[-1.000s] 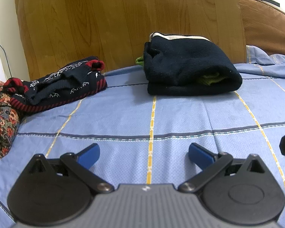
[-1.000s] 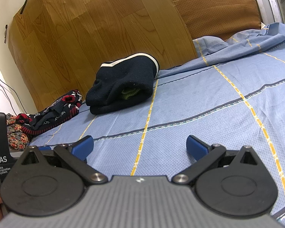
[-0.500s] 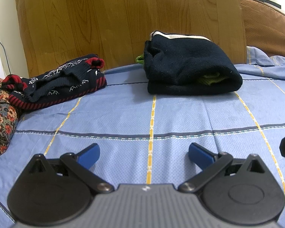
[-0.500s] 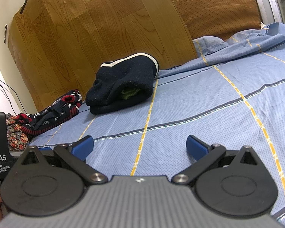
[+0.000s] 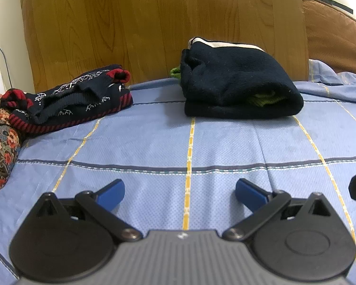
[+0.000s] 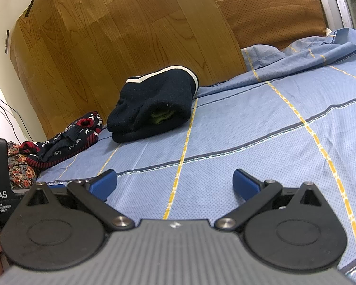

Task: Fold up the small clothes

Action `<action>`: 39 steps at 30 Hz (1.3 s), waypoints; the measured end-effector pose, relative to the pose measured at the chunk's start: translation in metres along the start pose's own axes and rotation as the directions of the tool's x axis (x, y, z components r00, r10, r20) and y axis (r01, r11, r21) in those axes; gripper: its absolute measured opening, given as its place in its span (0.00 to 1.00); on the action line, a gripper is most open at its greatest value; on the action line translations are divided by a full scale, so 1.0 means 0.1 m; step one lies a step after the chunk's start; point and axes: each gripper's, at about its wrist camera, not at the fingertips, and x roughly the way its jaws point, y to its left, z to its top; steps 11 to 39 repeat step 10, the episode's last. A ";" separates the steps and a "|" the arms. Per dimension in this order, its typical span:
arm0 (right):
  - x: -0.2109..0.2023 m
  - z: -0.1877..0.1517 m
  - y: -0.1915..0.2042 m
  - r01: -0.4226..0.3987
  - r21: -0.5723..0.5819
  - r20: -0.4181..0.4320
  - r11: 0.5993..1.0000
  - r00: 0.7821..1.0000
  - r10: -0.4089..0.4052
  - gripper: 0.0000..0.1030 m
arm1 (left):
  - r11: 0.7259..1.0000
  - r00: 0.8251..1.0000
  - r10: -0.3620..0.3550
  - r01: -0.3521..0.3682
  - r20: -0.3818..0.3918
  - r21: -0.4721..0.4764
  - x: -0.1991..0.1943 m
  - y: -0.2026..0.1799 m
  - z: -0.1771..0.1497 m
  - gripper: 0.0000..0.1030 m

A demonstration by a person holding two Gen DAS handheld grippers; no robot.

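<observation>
Both the left hand-held gripper (image 5: 180,191) and the right hand-held gripper (image 6: 175,182) sit wide apart and empty, low over the blue checked bedsheet (image 5: 225,142). The folded navy sweater (image 5: 237,80) lies upper centre; the unfolded patterned navy-and-red sweater (image 5: 76,99) lies crumpled at upper left. Likely next: take that one by its hem corners, pinching a single layer, and spread it flat first

Blue checked bed sheet (image 5: 154,147) carries folded navy garment (image 5: 239,87) (green inside), patterned sweater (image 5: 76,99), floral cloth (image 5: 0,140).
</observation>
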 end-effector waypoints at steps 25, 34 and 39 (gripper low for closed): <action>0.00 -0.01 0.01 0.002 -0.003 0.001 1.000 1.000 -0.002 1.00 | 1.000 1.000 -0.015 0.015 0.005 0.001 -0.01 -0.01 -0.01 1.00; 0.00 -0.01 0.01 0.002 -0.003 0.001 1.000 1.000 -0.002 1.00 | 1.000 1.000 -0.015 0.015 0.005 0.001 -0.01 -0.01 -0.01 1.00; 0.00 -0.01 0.01 0.002 -0.003 0.001 1.000 1.000 -0.002 1.00 | 1.000 1.000 -0.015 0.015 0.005 0.001 -0.01 -0.01 -0.01 1.00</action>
